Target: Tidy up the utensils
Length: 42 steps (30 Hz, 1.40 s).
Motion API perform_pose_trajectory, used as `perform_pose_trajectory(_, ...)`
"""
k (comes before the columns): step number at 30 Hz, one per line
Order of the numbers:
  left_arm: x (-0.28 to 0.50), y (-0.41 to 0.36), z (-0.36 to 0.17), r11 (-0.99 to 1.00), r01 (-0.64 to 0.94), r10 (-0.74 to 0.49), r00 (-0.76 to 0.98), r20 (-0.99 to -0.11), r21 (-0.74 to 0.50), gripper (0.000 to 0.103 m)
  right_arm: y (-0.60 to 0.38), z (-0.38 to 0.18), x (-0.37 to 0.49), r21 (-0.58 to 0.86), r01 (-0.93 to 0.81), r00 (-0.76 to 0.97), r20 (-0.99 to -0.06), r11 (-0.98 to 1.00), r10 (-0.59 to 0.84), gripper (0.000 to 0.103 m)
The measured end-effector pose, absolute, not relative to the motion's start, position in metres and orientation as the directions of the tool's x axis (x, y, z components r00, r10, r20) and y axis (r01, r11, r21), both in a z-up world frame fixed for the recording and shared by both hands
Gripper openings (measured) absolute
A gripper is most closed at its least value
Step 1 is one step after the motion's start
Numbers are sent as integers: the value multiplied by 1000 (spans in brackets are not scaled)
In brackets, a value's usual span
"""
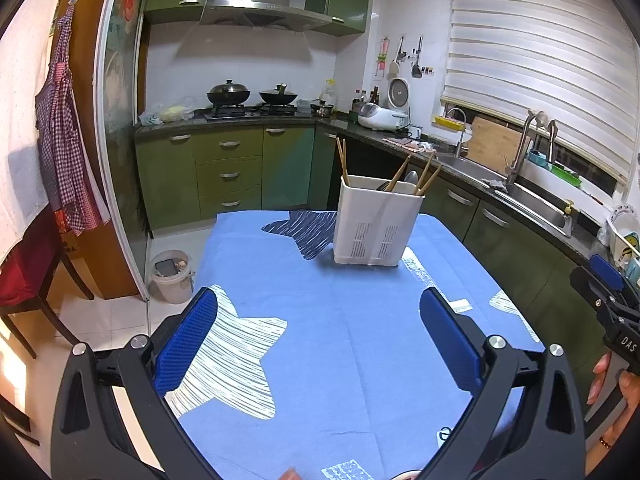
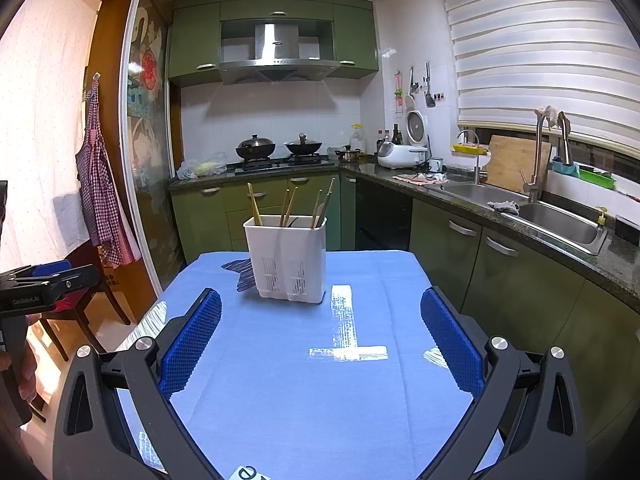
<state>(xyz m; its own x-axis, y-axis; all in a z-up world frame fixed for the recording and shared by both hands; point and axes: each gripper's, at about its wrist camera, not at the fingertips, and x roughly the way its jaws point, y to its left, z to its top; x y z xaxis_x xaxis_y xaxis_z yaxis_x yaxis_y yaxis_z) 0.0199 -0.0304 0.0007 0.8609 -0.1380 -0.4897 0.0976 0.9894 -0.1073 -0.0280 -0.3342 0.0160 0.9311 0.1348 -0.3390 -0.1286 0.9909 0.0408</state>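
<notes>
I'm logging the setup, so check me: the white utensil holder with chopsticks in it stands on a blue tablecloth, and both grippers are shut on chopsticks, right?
Not quite. The white utensil holder with chopsticks does stand on the blue tablecloth, but neither gripper holds anything: the left gripper and right gripper both have their jaws wide open above bare cloth, as each wrist view shows.

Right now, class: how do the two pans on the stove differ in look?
The left pan wears a domed lid with a knob on top; the right pan has no such dome, and something stubby sticks up from it. The left pan looks taller with its lid, the right lower. Both are dark and sit on the stove.
</notes>
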Motion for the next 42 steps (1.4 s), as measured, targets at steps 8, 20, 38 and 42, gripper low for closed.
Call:
perform_pose_trajectory(8, 18, -31, 2, 991, 95, -131, 865, -485, -97, 96, -336, 15, -27, 43, -134, 930, -340, 990, 141, 98)
perform_pose_trajectory(20, 16, -31, 4, 993, 78, -113, 870, -480, -92, 96, -336, 13, -27, 42, -136, 929, -343, 990, 142, 98)
perform_pose_trajectory(38, 21, -26, -1, 983, 112, -170, 843, -509, -143, 97, -338, 10, -24, 37, -138, 927, -348, 990, 143, 98)
perform_pose_trajectory(42, 19, -25, 0, 986, 109, -155, 866, -476, -125, 96, -339, 10, -22, 39, -137, 926, -351, 990, 142, 98)
